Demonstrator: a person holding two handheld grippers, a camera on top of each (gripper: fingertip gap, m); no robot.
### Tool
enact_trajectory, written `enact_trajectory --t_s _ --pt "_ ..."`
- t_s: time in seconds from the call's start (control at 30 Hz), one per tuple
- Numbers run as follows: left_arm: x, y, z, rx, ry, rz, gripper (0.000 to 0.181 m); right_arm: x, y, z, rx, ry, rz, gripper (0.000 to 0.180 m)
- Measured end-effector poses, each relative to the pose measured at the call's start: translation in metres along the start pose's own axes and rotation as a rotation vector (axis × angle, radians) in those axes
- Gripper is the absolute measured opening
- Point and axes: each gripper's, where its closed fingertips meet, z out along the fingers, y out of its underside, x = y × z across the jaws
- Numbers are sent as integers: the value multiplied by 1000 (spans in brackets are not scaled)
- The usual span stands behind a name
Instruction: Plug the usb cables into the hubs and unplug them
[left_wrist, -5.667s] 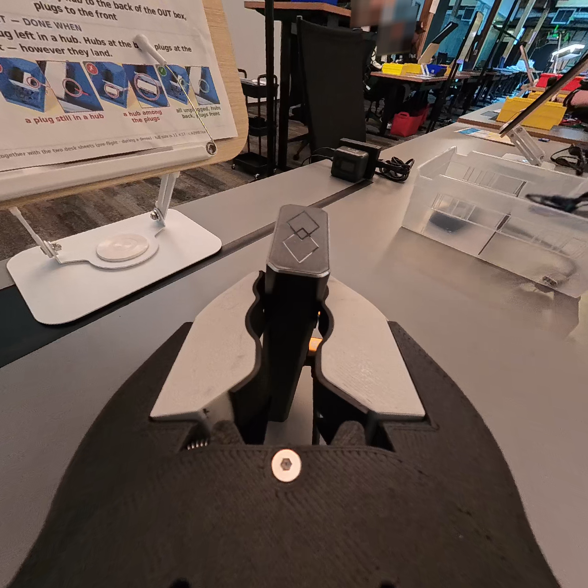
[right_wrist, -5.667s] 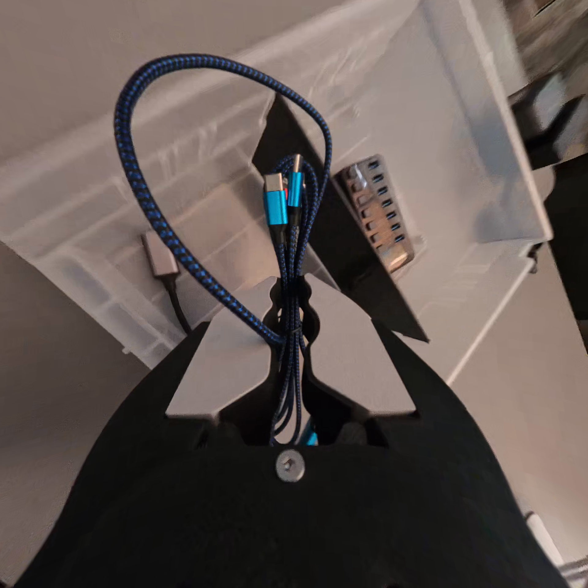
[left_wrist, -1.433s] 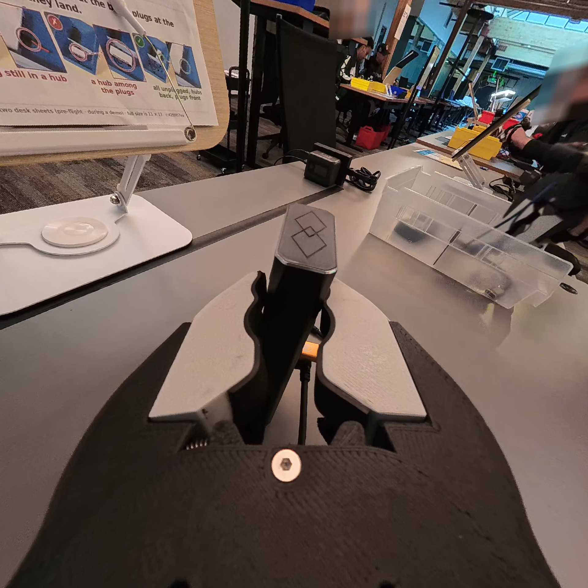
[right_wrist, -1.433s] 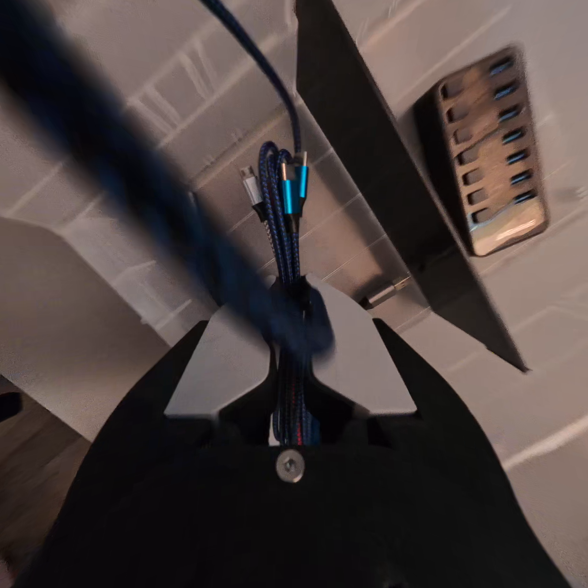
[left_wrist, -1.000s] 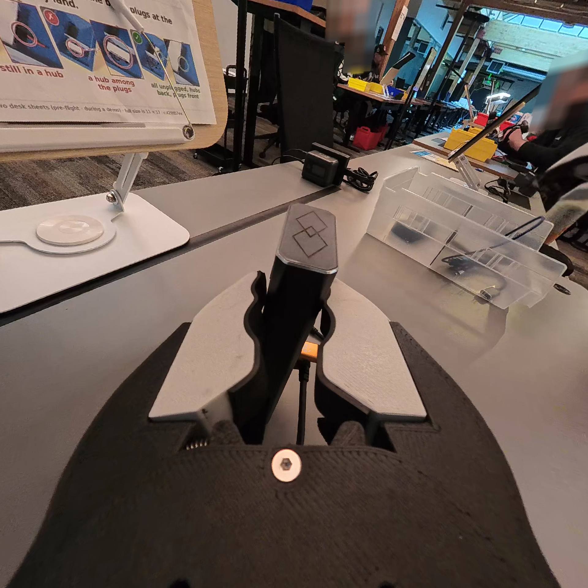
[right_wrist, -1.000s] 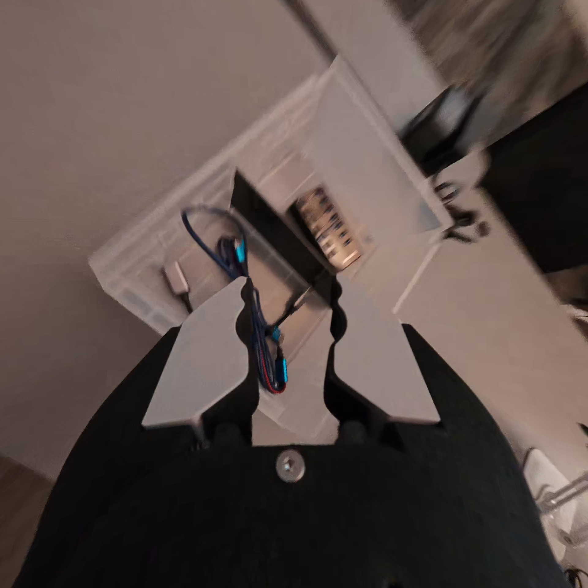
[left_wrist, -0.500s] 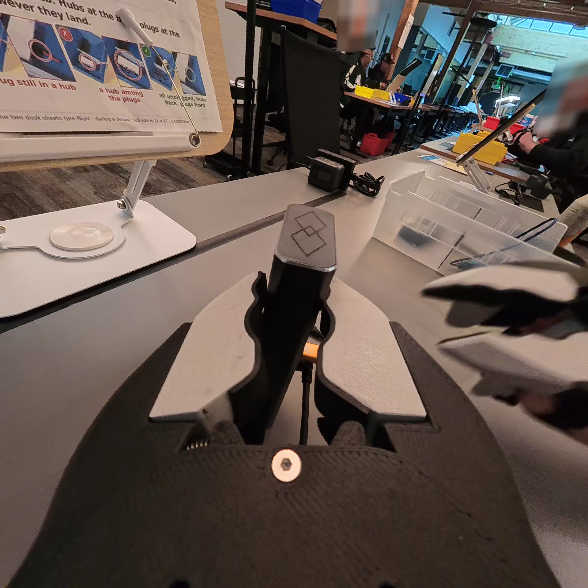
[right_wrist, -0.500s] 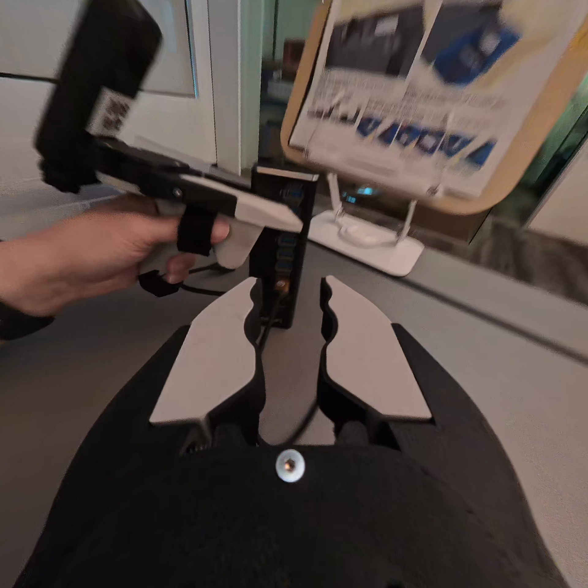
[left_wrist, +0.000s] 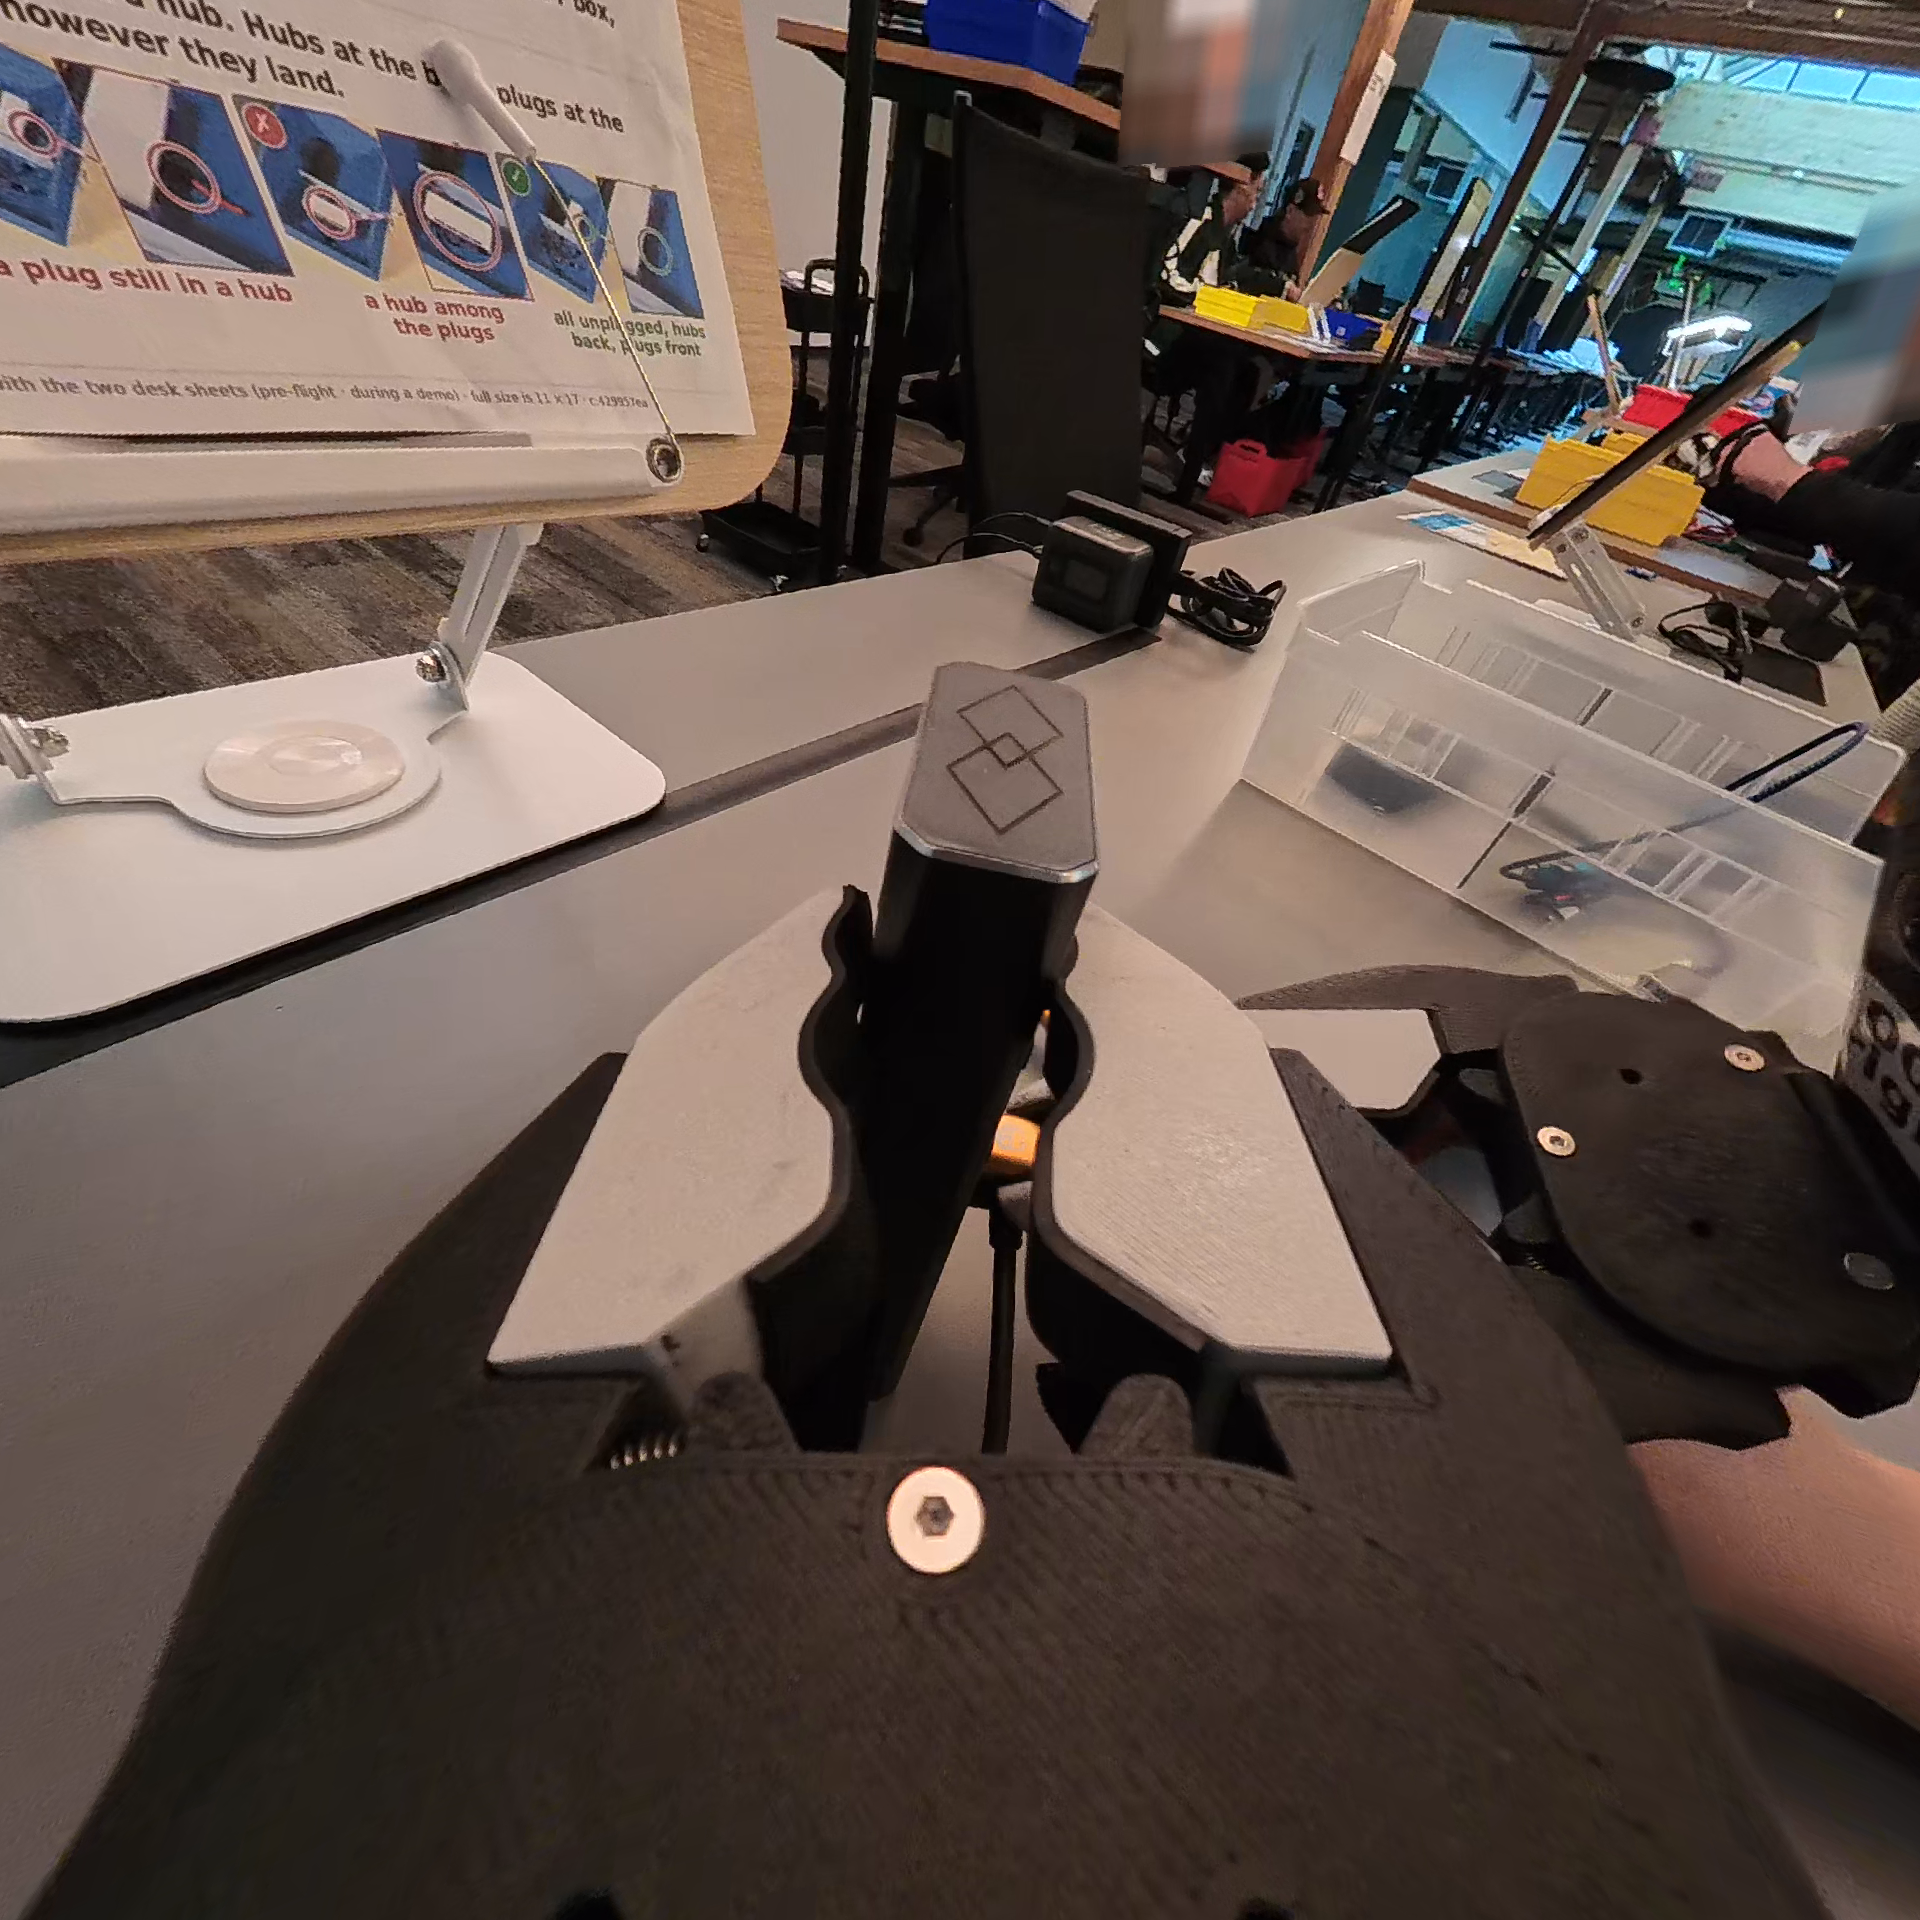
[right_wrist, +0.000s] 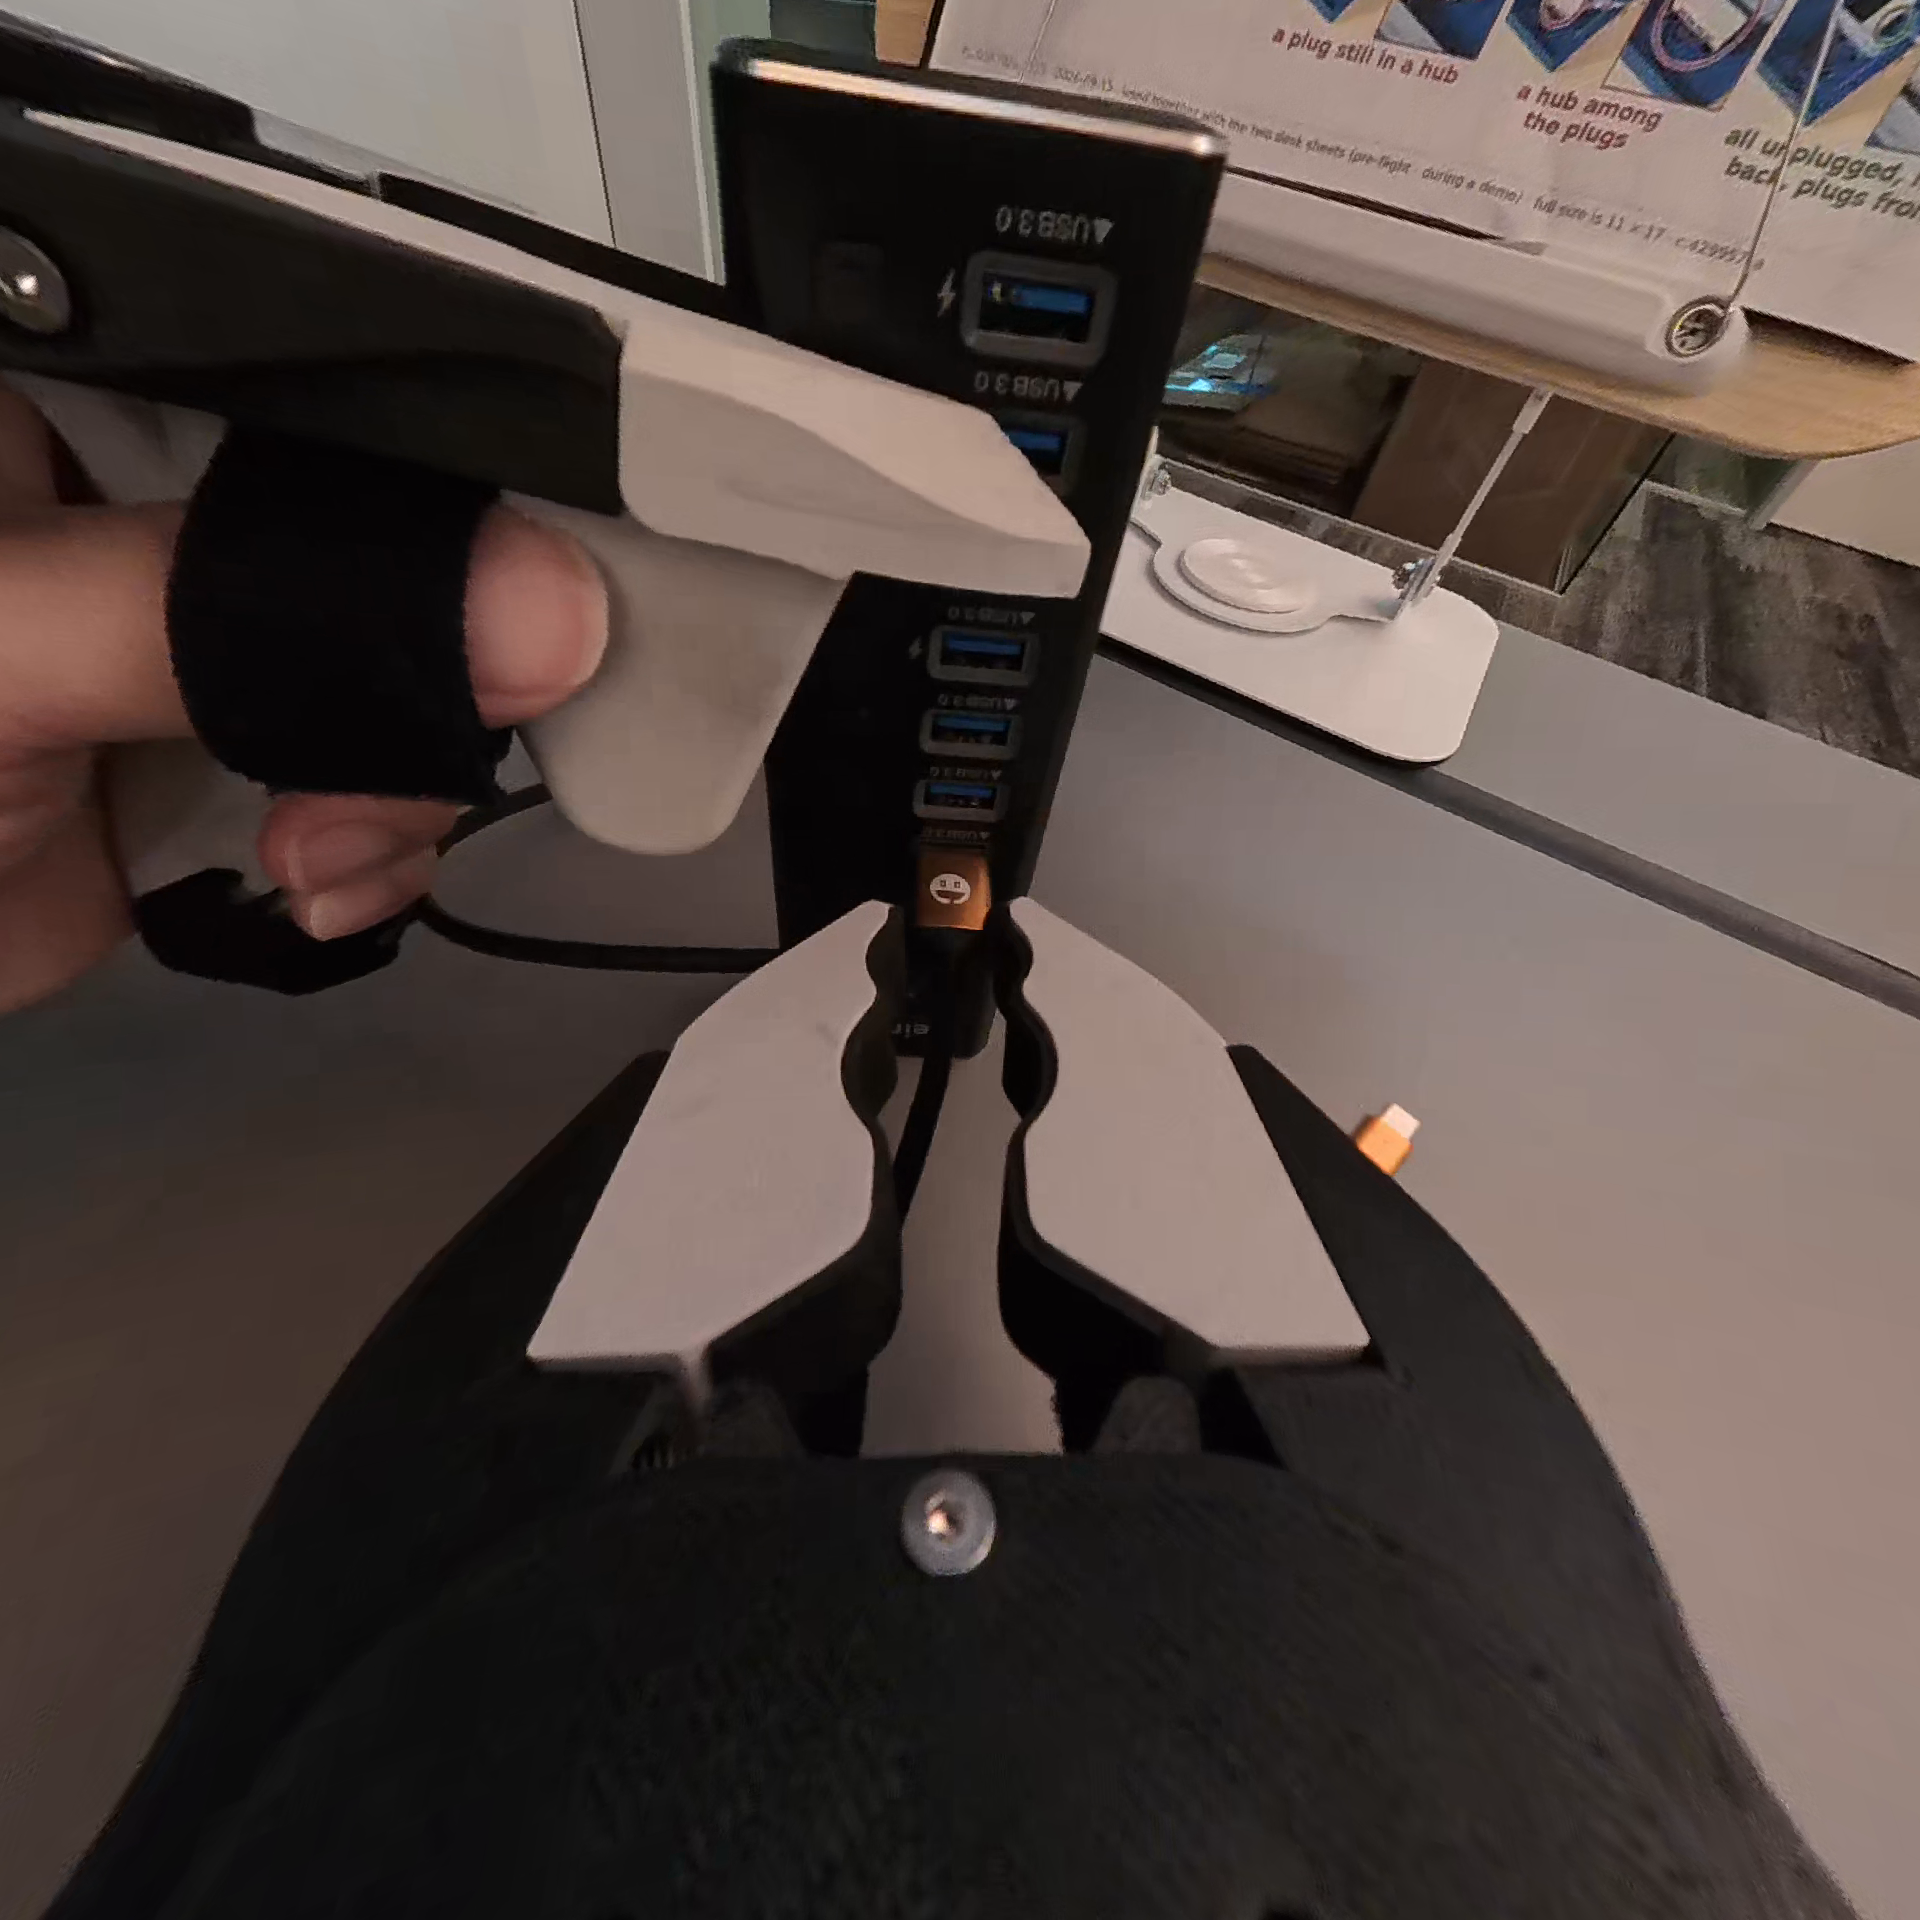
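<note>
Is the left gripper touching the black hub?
Touching. The left wrist view shows the left gripper shut on the hub, with both fingers pressed against its sides and no gap.

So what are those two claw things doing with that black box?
The left claw is shut on a tall black USB hub, holding it upright on the grey table. The right claw is open, with its tips on either side of an orange plug in the hub's lowest port. Another orange plug lies loose on the table.
</note>
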Motion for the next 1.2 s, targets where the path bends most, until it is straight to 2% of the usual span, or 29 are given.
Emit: enact_trajectory --t_s 0.23,0.37,0.5,0.6,0.73,1.03,1.2 --pt "-2 1 -1 -5 -45 129 28 -1 0 -3 5 -12 -32 16" --pt "-2 1 -3 -2 -12 98 27 -2 -1 -5 19 -33 -1 16" --pt "7 3 0 -4 19 153 28 0 3 -8 26 -69 48 16" --pt "9 4 1 -14 26 132 28 2 5 -9 30 -66 27 16" --pt "4 25 6 -125 18 157 31 2 4 -8 44 -66 22 16" --pt "5 26 7 -135 13 173 28 3 5 -2 23 -67 -3 16" --pt "5 26 8 -121 4 252 28 3 5 -4 4 -71 -50 16"
